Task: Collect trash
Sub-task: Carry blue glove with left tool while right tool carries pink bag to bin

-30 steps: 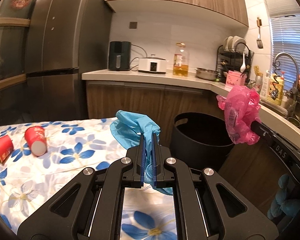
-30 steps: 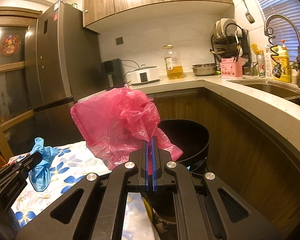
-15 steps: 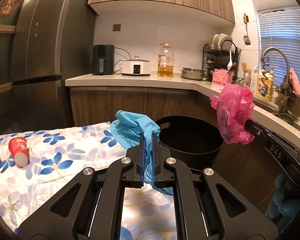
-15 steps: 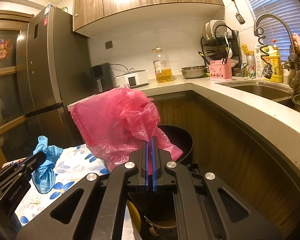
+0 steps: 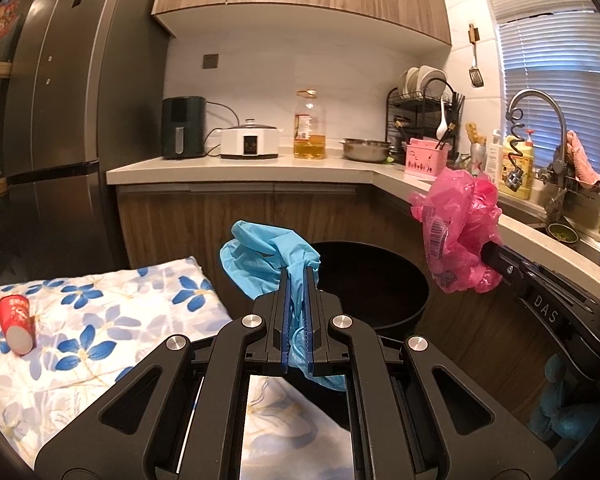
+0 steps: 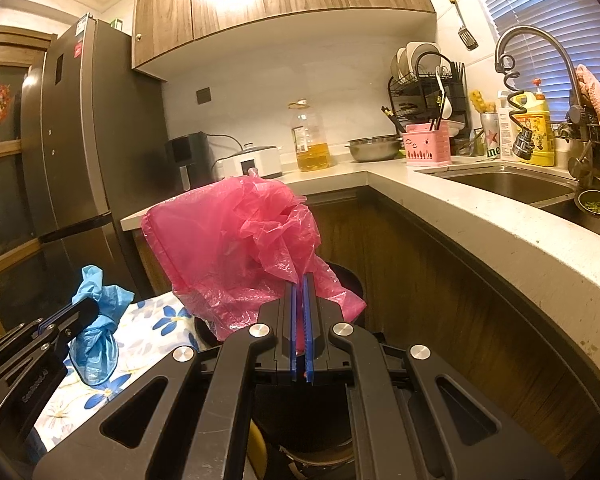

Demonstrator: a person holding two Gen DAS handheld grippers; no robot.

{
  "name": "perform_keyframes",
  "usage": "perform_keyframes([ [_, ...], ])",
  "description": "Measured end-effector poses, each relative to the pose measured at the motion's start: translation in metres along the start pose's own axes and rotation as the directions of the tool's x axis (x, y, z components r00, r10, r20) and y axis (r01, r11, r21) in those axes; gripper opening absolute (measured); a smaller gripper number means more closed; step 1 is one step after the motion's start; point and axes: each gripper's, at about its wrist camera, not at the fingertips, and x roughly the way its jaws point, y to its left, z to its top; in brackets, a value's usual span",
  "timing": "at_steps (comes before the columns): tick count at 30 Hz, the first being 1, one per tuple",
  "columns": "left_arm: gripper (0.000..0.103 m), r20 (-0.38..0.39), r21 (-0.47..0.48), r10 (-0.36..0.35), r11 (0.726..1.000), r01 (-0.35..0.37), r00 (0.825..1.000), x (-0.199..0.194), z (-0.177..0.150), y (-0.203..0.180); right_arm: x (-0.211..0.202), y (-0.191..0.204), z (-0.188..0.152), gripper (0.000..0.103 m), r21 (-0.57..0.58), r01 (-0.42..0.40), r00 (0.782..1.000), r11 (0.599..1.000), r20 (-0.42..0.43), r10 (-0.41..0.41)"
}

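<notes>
- The left gripper [image 5: 296, 280] points slightly downward, clenched on a blue glove [image 5: 260, 256] at the near rim of the black bin [image 5: 380, 280].
- The right gripper [image 6: 302, 284], at its 2 o'clock, grasps a pink plastic bag [image 6: 236, 240] above the bin.
- Its side reads "DAS"; the bag's label looks unreadable.

Left gripper [image 5: 296, 280] jaws clamped tight (angled slightly downward), right gripper [image 6: 302, 292] likewise; side by side

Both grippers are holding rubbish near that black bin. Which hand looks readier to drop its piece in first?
Probably the right. The right gripper holds the pink plastic bag right over the black bin; the left gripper, shut on the blue glove, sits nearer the table's edge.
</notes>
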Motion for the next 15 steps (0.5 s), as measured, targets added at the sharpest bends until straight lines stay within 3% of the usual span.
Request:
perform_keyframes([
  [15,0.005,0.017,0.031,-0.047,0.998,0.047,0.999,0.033,0.017,-0.017,0.016,-0.010,0.010,0.004,0.007,0.022,1.000,1.000,0.014,-0.022],
])
